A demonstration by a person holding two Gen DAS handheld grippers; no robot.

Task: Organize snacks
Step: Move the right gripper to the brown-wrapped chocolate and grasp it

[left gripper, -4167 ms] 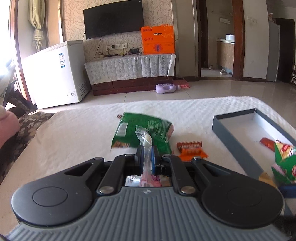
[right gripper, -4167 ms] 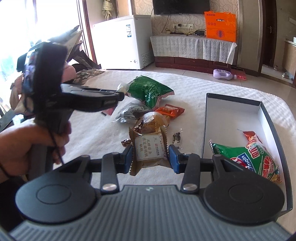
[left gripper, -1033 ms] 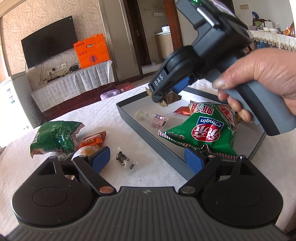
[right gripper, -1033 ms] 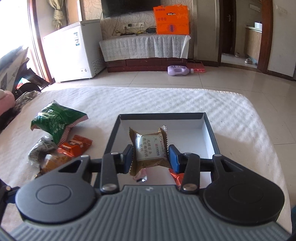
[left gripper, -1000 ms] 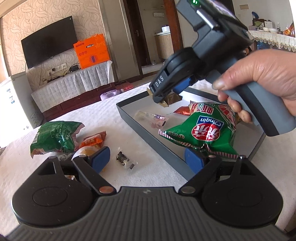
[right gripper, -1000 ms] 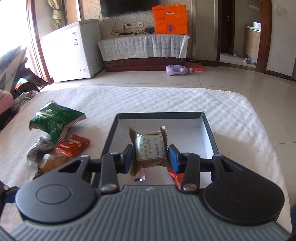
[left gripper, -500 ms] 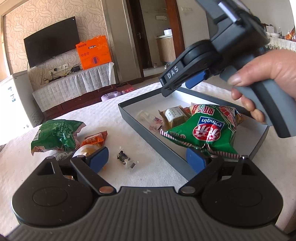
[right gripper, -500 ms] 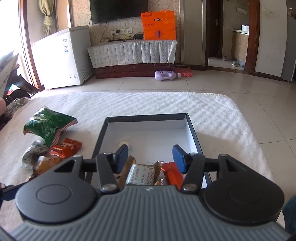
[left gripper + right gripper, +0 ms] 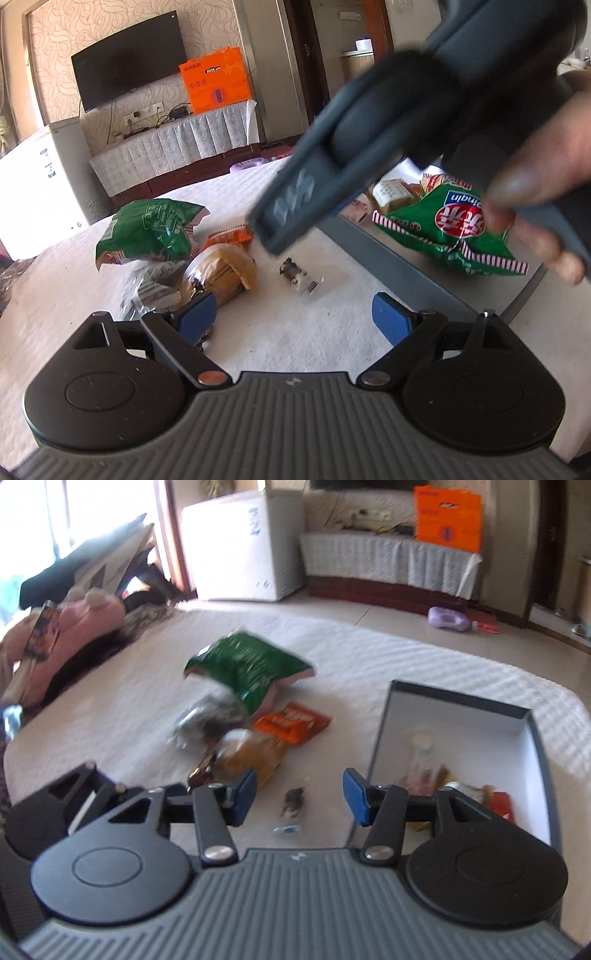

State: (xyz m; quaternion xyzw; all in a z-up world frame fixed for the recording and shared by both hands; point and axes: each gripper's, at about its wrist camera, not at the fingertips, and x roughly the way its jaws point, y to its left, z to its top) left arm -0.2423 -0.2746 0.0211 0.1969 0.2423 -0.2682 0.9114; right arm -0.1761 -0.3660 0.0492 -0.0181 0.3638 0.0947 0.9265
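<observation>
My left gripper (image 9: 293, 319) is open and empty, low over the white table. Ahead of it lie a green snack bag (image 9: 151, 229), a brown pastry pack (image 9: 221, 269), an orange packet (image 9: 231, 236) and a small clear candy (image 9: 297, 277). My right gripper (image 9: 299, 795) is open and empty, above the same small candy (image 9: 293, 799), left of the grey box (image 9: 458, 701). In the left wrist view the box (image 9: 399, 254) holds a green-red chip bag (image 9: 454, 225) and the beige pastry pack (image 9: 391, 192). The right gripper's body (image 9: 369, 155) crosses the left wrist view.
A silver foil pack (image 9: 210, 720) lies beside the green bag (image 9: 247, 668). A pink soft toy (image 9: 70, 627) and clutter sit at the table's left edge. A white freezer (image 9: 240, 542), TV cabinet and purple bottle (image 9: 447, 618) stand beyond.
My right gripper opened and dropped the beige pastry pack in the box, then swung left over the loose snacks. My left gripper stayed open and turned slightly left.
</observation>
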